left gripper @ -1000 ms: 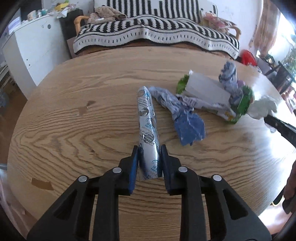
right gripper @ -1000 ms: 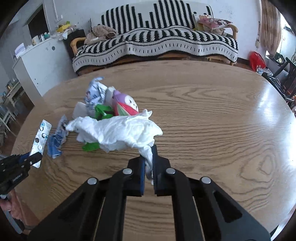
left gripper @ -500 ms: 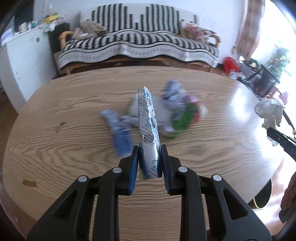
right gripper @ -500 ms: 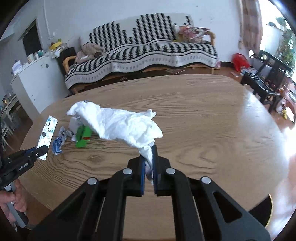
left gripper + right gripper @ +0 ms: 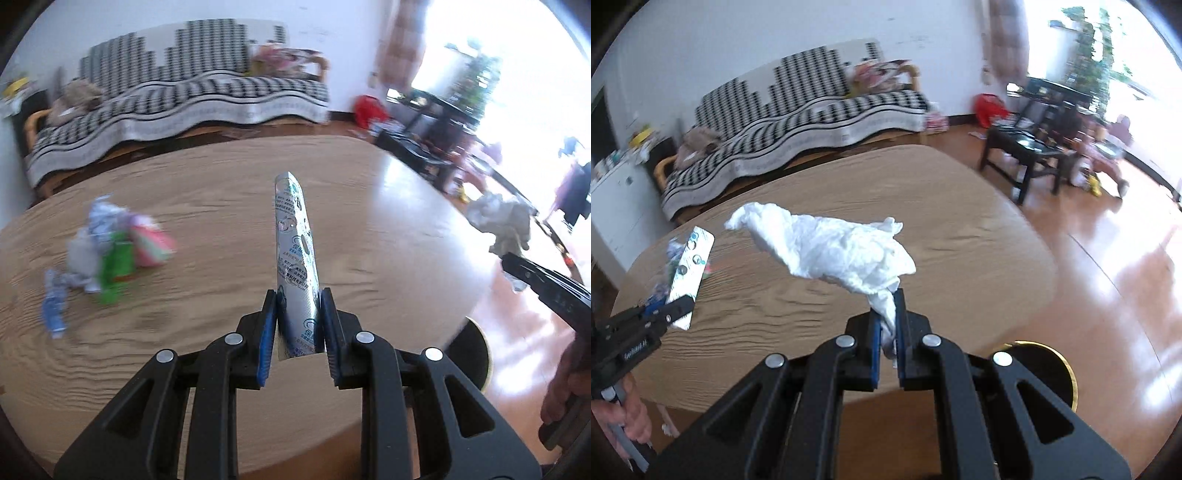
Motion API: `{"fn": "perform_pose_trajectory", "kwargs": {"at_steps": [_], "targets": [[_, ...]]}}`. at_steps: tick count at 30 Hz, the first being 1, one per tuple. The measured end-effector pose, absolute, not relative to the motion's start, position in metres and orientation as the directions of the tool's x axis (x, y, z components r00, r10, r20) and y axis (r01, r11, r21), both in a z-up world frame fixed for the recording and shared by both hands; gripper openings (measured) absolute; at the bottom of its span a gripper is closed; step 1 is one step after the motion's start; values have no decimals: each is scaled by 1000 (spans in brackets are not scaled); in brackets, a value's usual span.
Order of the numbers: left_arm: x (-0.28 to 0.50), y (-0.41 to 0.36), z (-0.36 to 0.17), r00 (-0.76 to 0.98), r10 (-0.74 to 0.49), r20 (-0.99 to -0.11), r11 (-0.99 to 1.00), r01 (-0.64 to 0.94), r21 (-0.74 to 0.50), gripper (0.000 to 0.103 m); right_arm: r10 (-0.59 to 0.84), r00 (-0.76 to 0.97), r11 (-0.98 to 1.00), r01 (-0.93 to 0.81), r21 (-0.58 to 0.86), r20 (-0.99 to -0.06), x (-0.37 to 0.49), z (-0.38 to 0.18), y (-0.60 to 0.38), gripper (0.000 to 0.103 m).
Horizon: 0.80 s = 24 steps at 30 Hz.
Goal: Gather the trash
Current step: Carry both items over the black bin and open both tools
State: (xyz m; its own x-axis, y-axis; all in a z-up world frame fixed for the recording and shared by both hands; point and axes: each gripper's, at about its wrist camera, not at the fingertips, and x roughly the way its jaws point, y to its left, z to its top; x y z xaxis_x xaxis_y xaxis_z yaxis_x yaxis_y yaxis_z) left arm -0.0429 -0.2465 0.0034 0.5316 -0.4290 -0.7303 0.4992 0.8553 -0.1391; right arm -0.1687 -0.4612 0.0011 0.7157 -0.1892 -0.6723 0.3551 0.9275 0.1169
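Left wrist view: the left gripper (image 5: 298,325) is clamped on the low end of a long silver foil pill strip with blue print (image 5: 295,254), which sticks up past the fingertips.
Right wrist view: the right gripper (image 5: 888,326) is pinched tight on a thin tail of a crumpled white tissue (image 5: 827,249); the big part hangs out in front of the fingers.
Pile: more bright wrappers (image 5: 107,251) lie on the oval wooden table (image 5: 221,206), far to the left of the left fingers.
Bin: a dark round bin with a gold rim (image 5: 1047,373) sits just past the right fingers, below the table edge.
Tissue risk: only a little bit is held, so it may tear or slip out.
Strip risk: it is smooth and held at one end, so it may tip or slide out.
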Motion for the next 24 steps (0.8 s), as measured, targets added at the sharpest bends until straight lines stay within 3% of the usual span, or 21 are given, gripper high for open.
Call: {"fn": "perform_pose_trajectory", "kwargs": {"at_steps": [8, 14, 24], "targets": [[-92, -342, -9, 390, -590, -707, 704, 677, -213, 23, -295, 650, 842, 524, 132, -700, -246, -20, -546, 7], [-130, -406, -36, 281, -634, -720, 607, 759, -238, 23, -326, 552, 751, 644, 145, -767, -287, -55, -605, 7], [-164, -468, -83, 158, -630, -761, 495, 837, -235, 24, -208, 416, 631, 749, 203, -885, -306, -113, -658, 7]]}}
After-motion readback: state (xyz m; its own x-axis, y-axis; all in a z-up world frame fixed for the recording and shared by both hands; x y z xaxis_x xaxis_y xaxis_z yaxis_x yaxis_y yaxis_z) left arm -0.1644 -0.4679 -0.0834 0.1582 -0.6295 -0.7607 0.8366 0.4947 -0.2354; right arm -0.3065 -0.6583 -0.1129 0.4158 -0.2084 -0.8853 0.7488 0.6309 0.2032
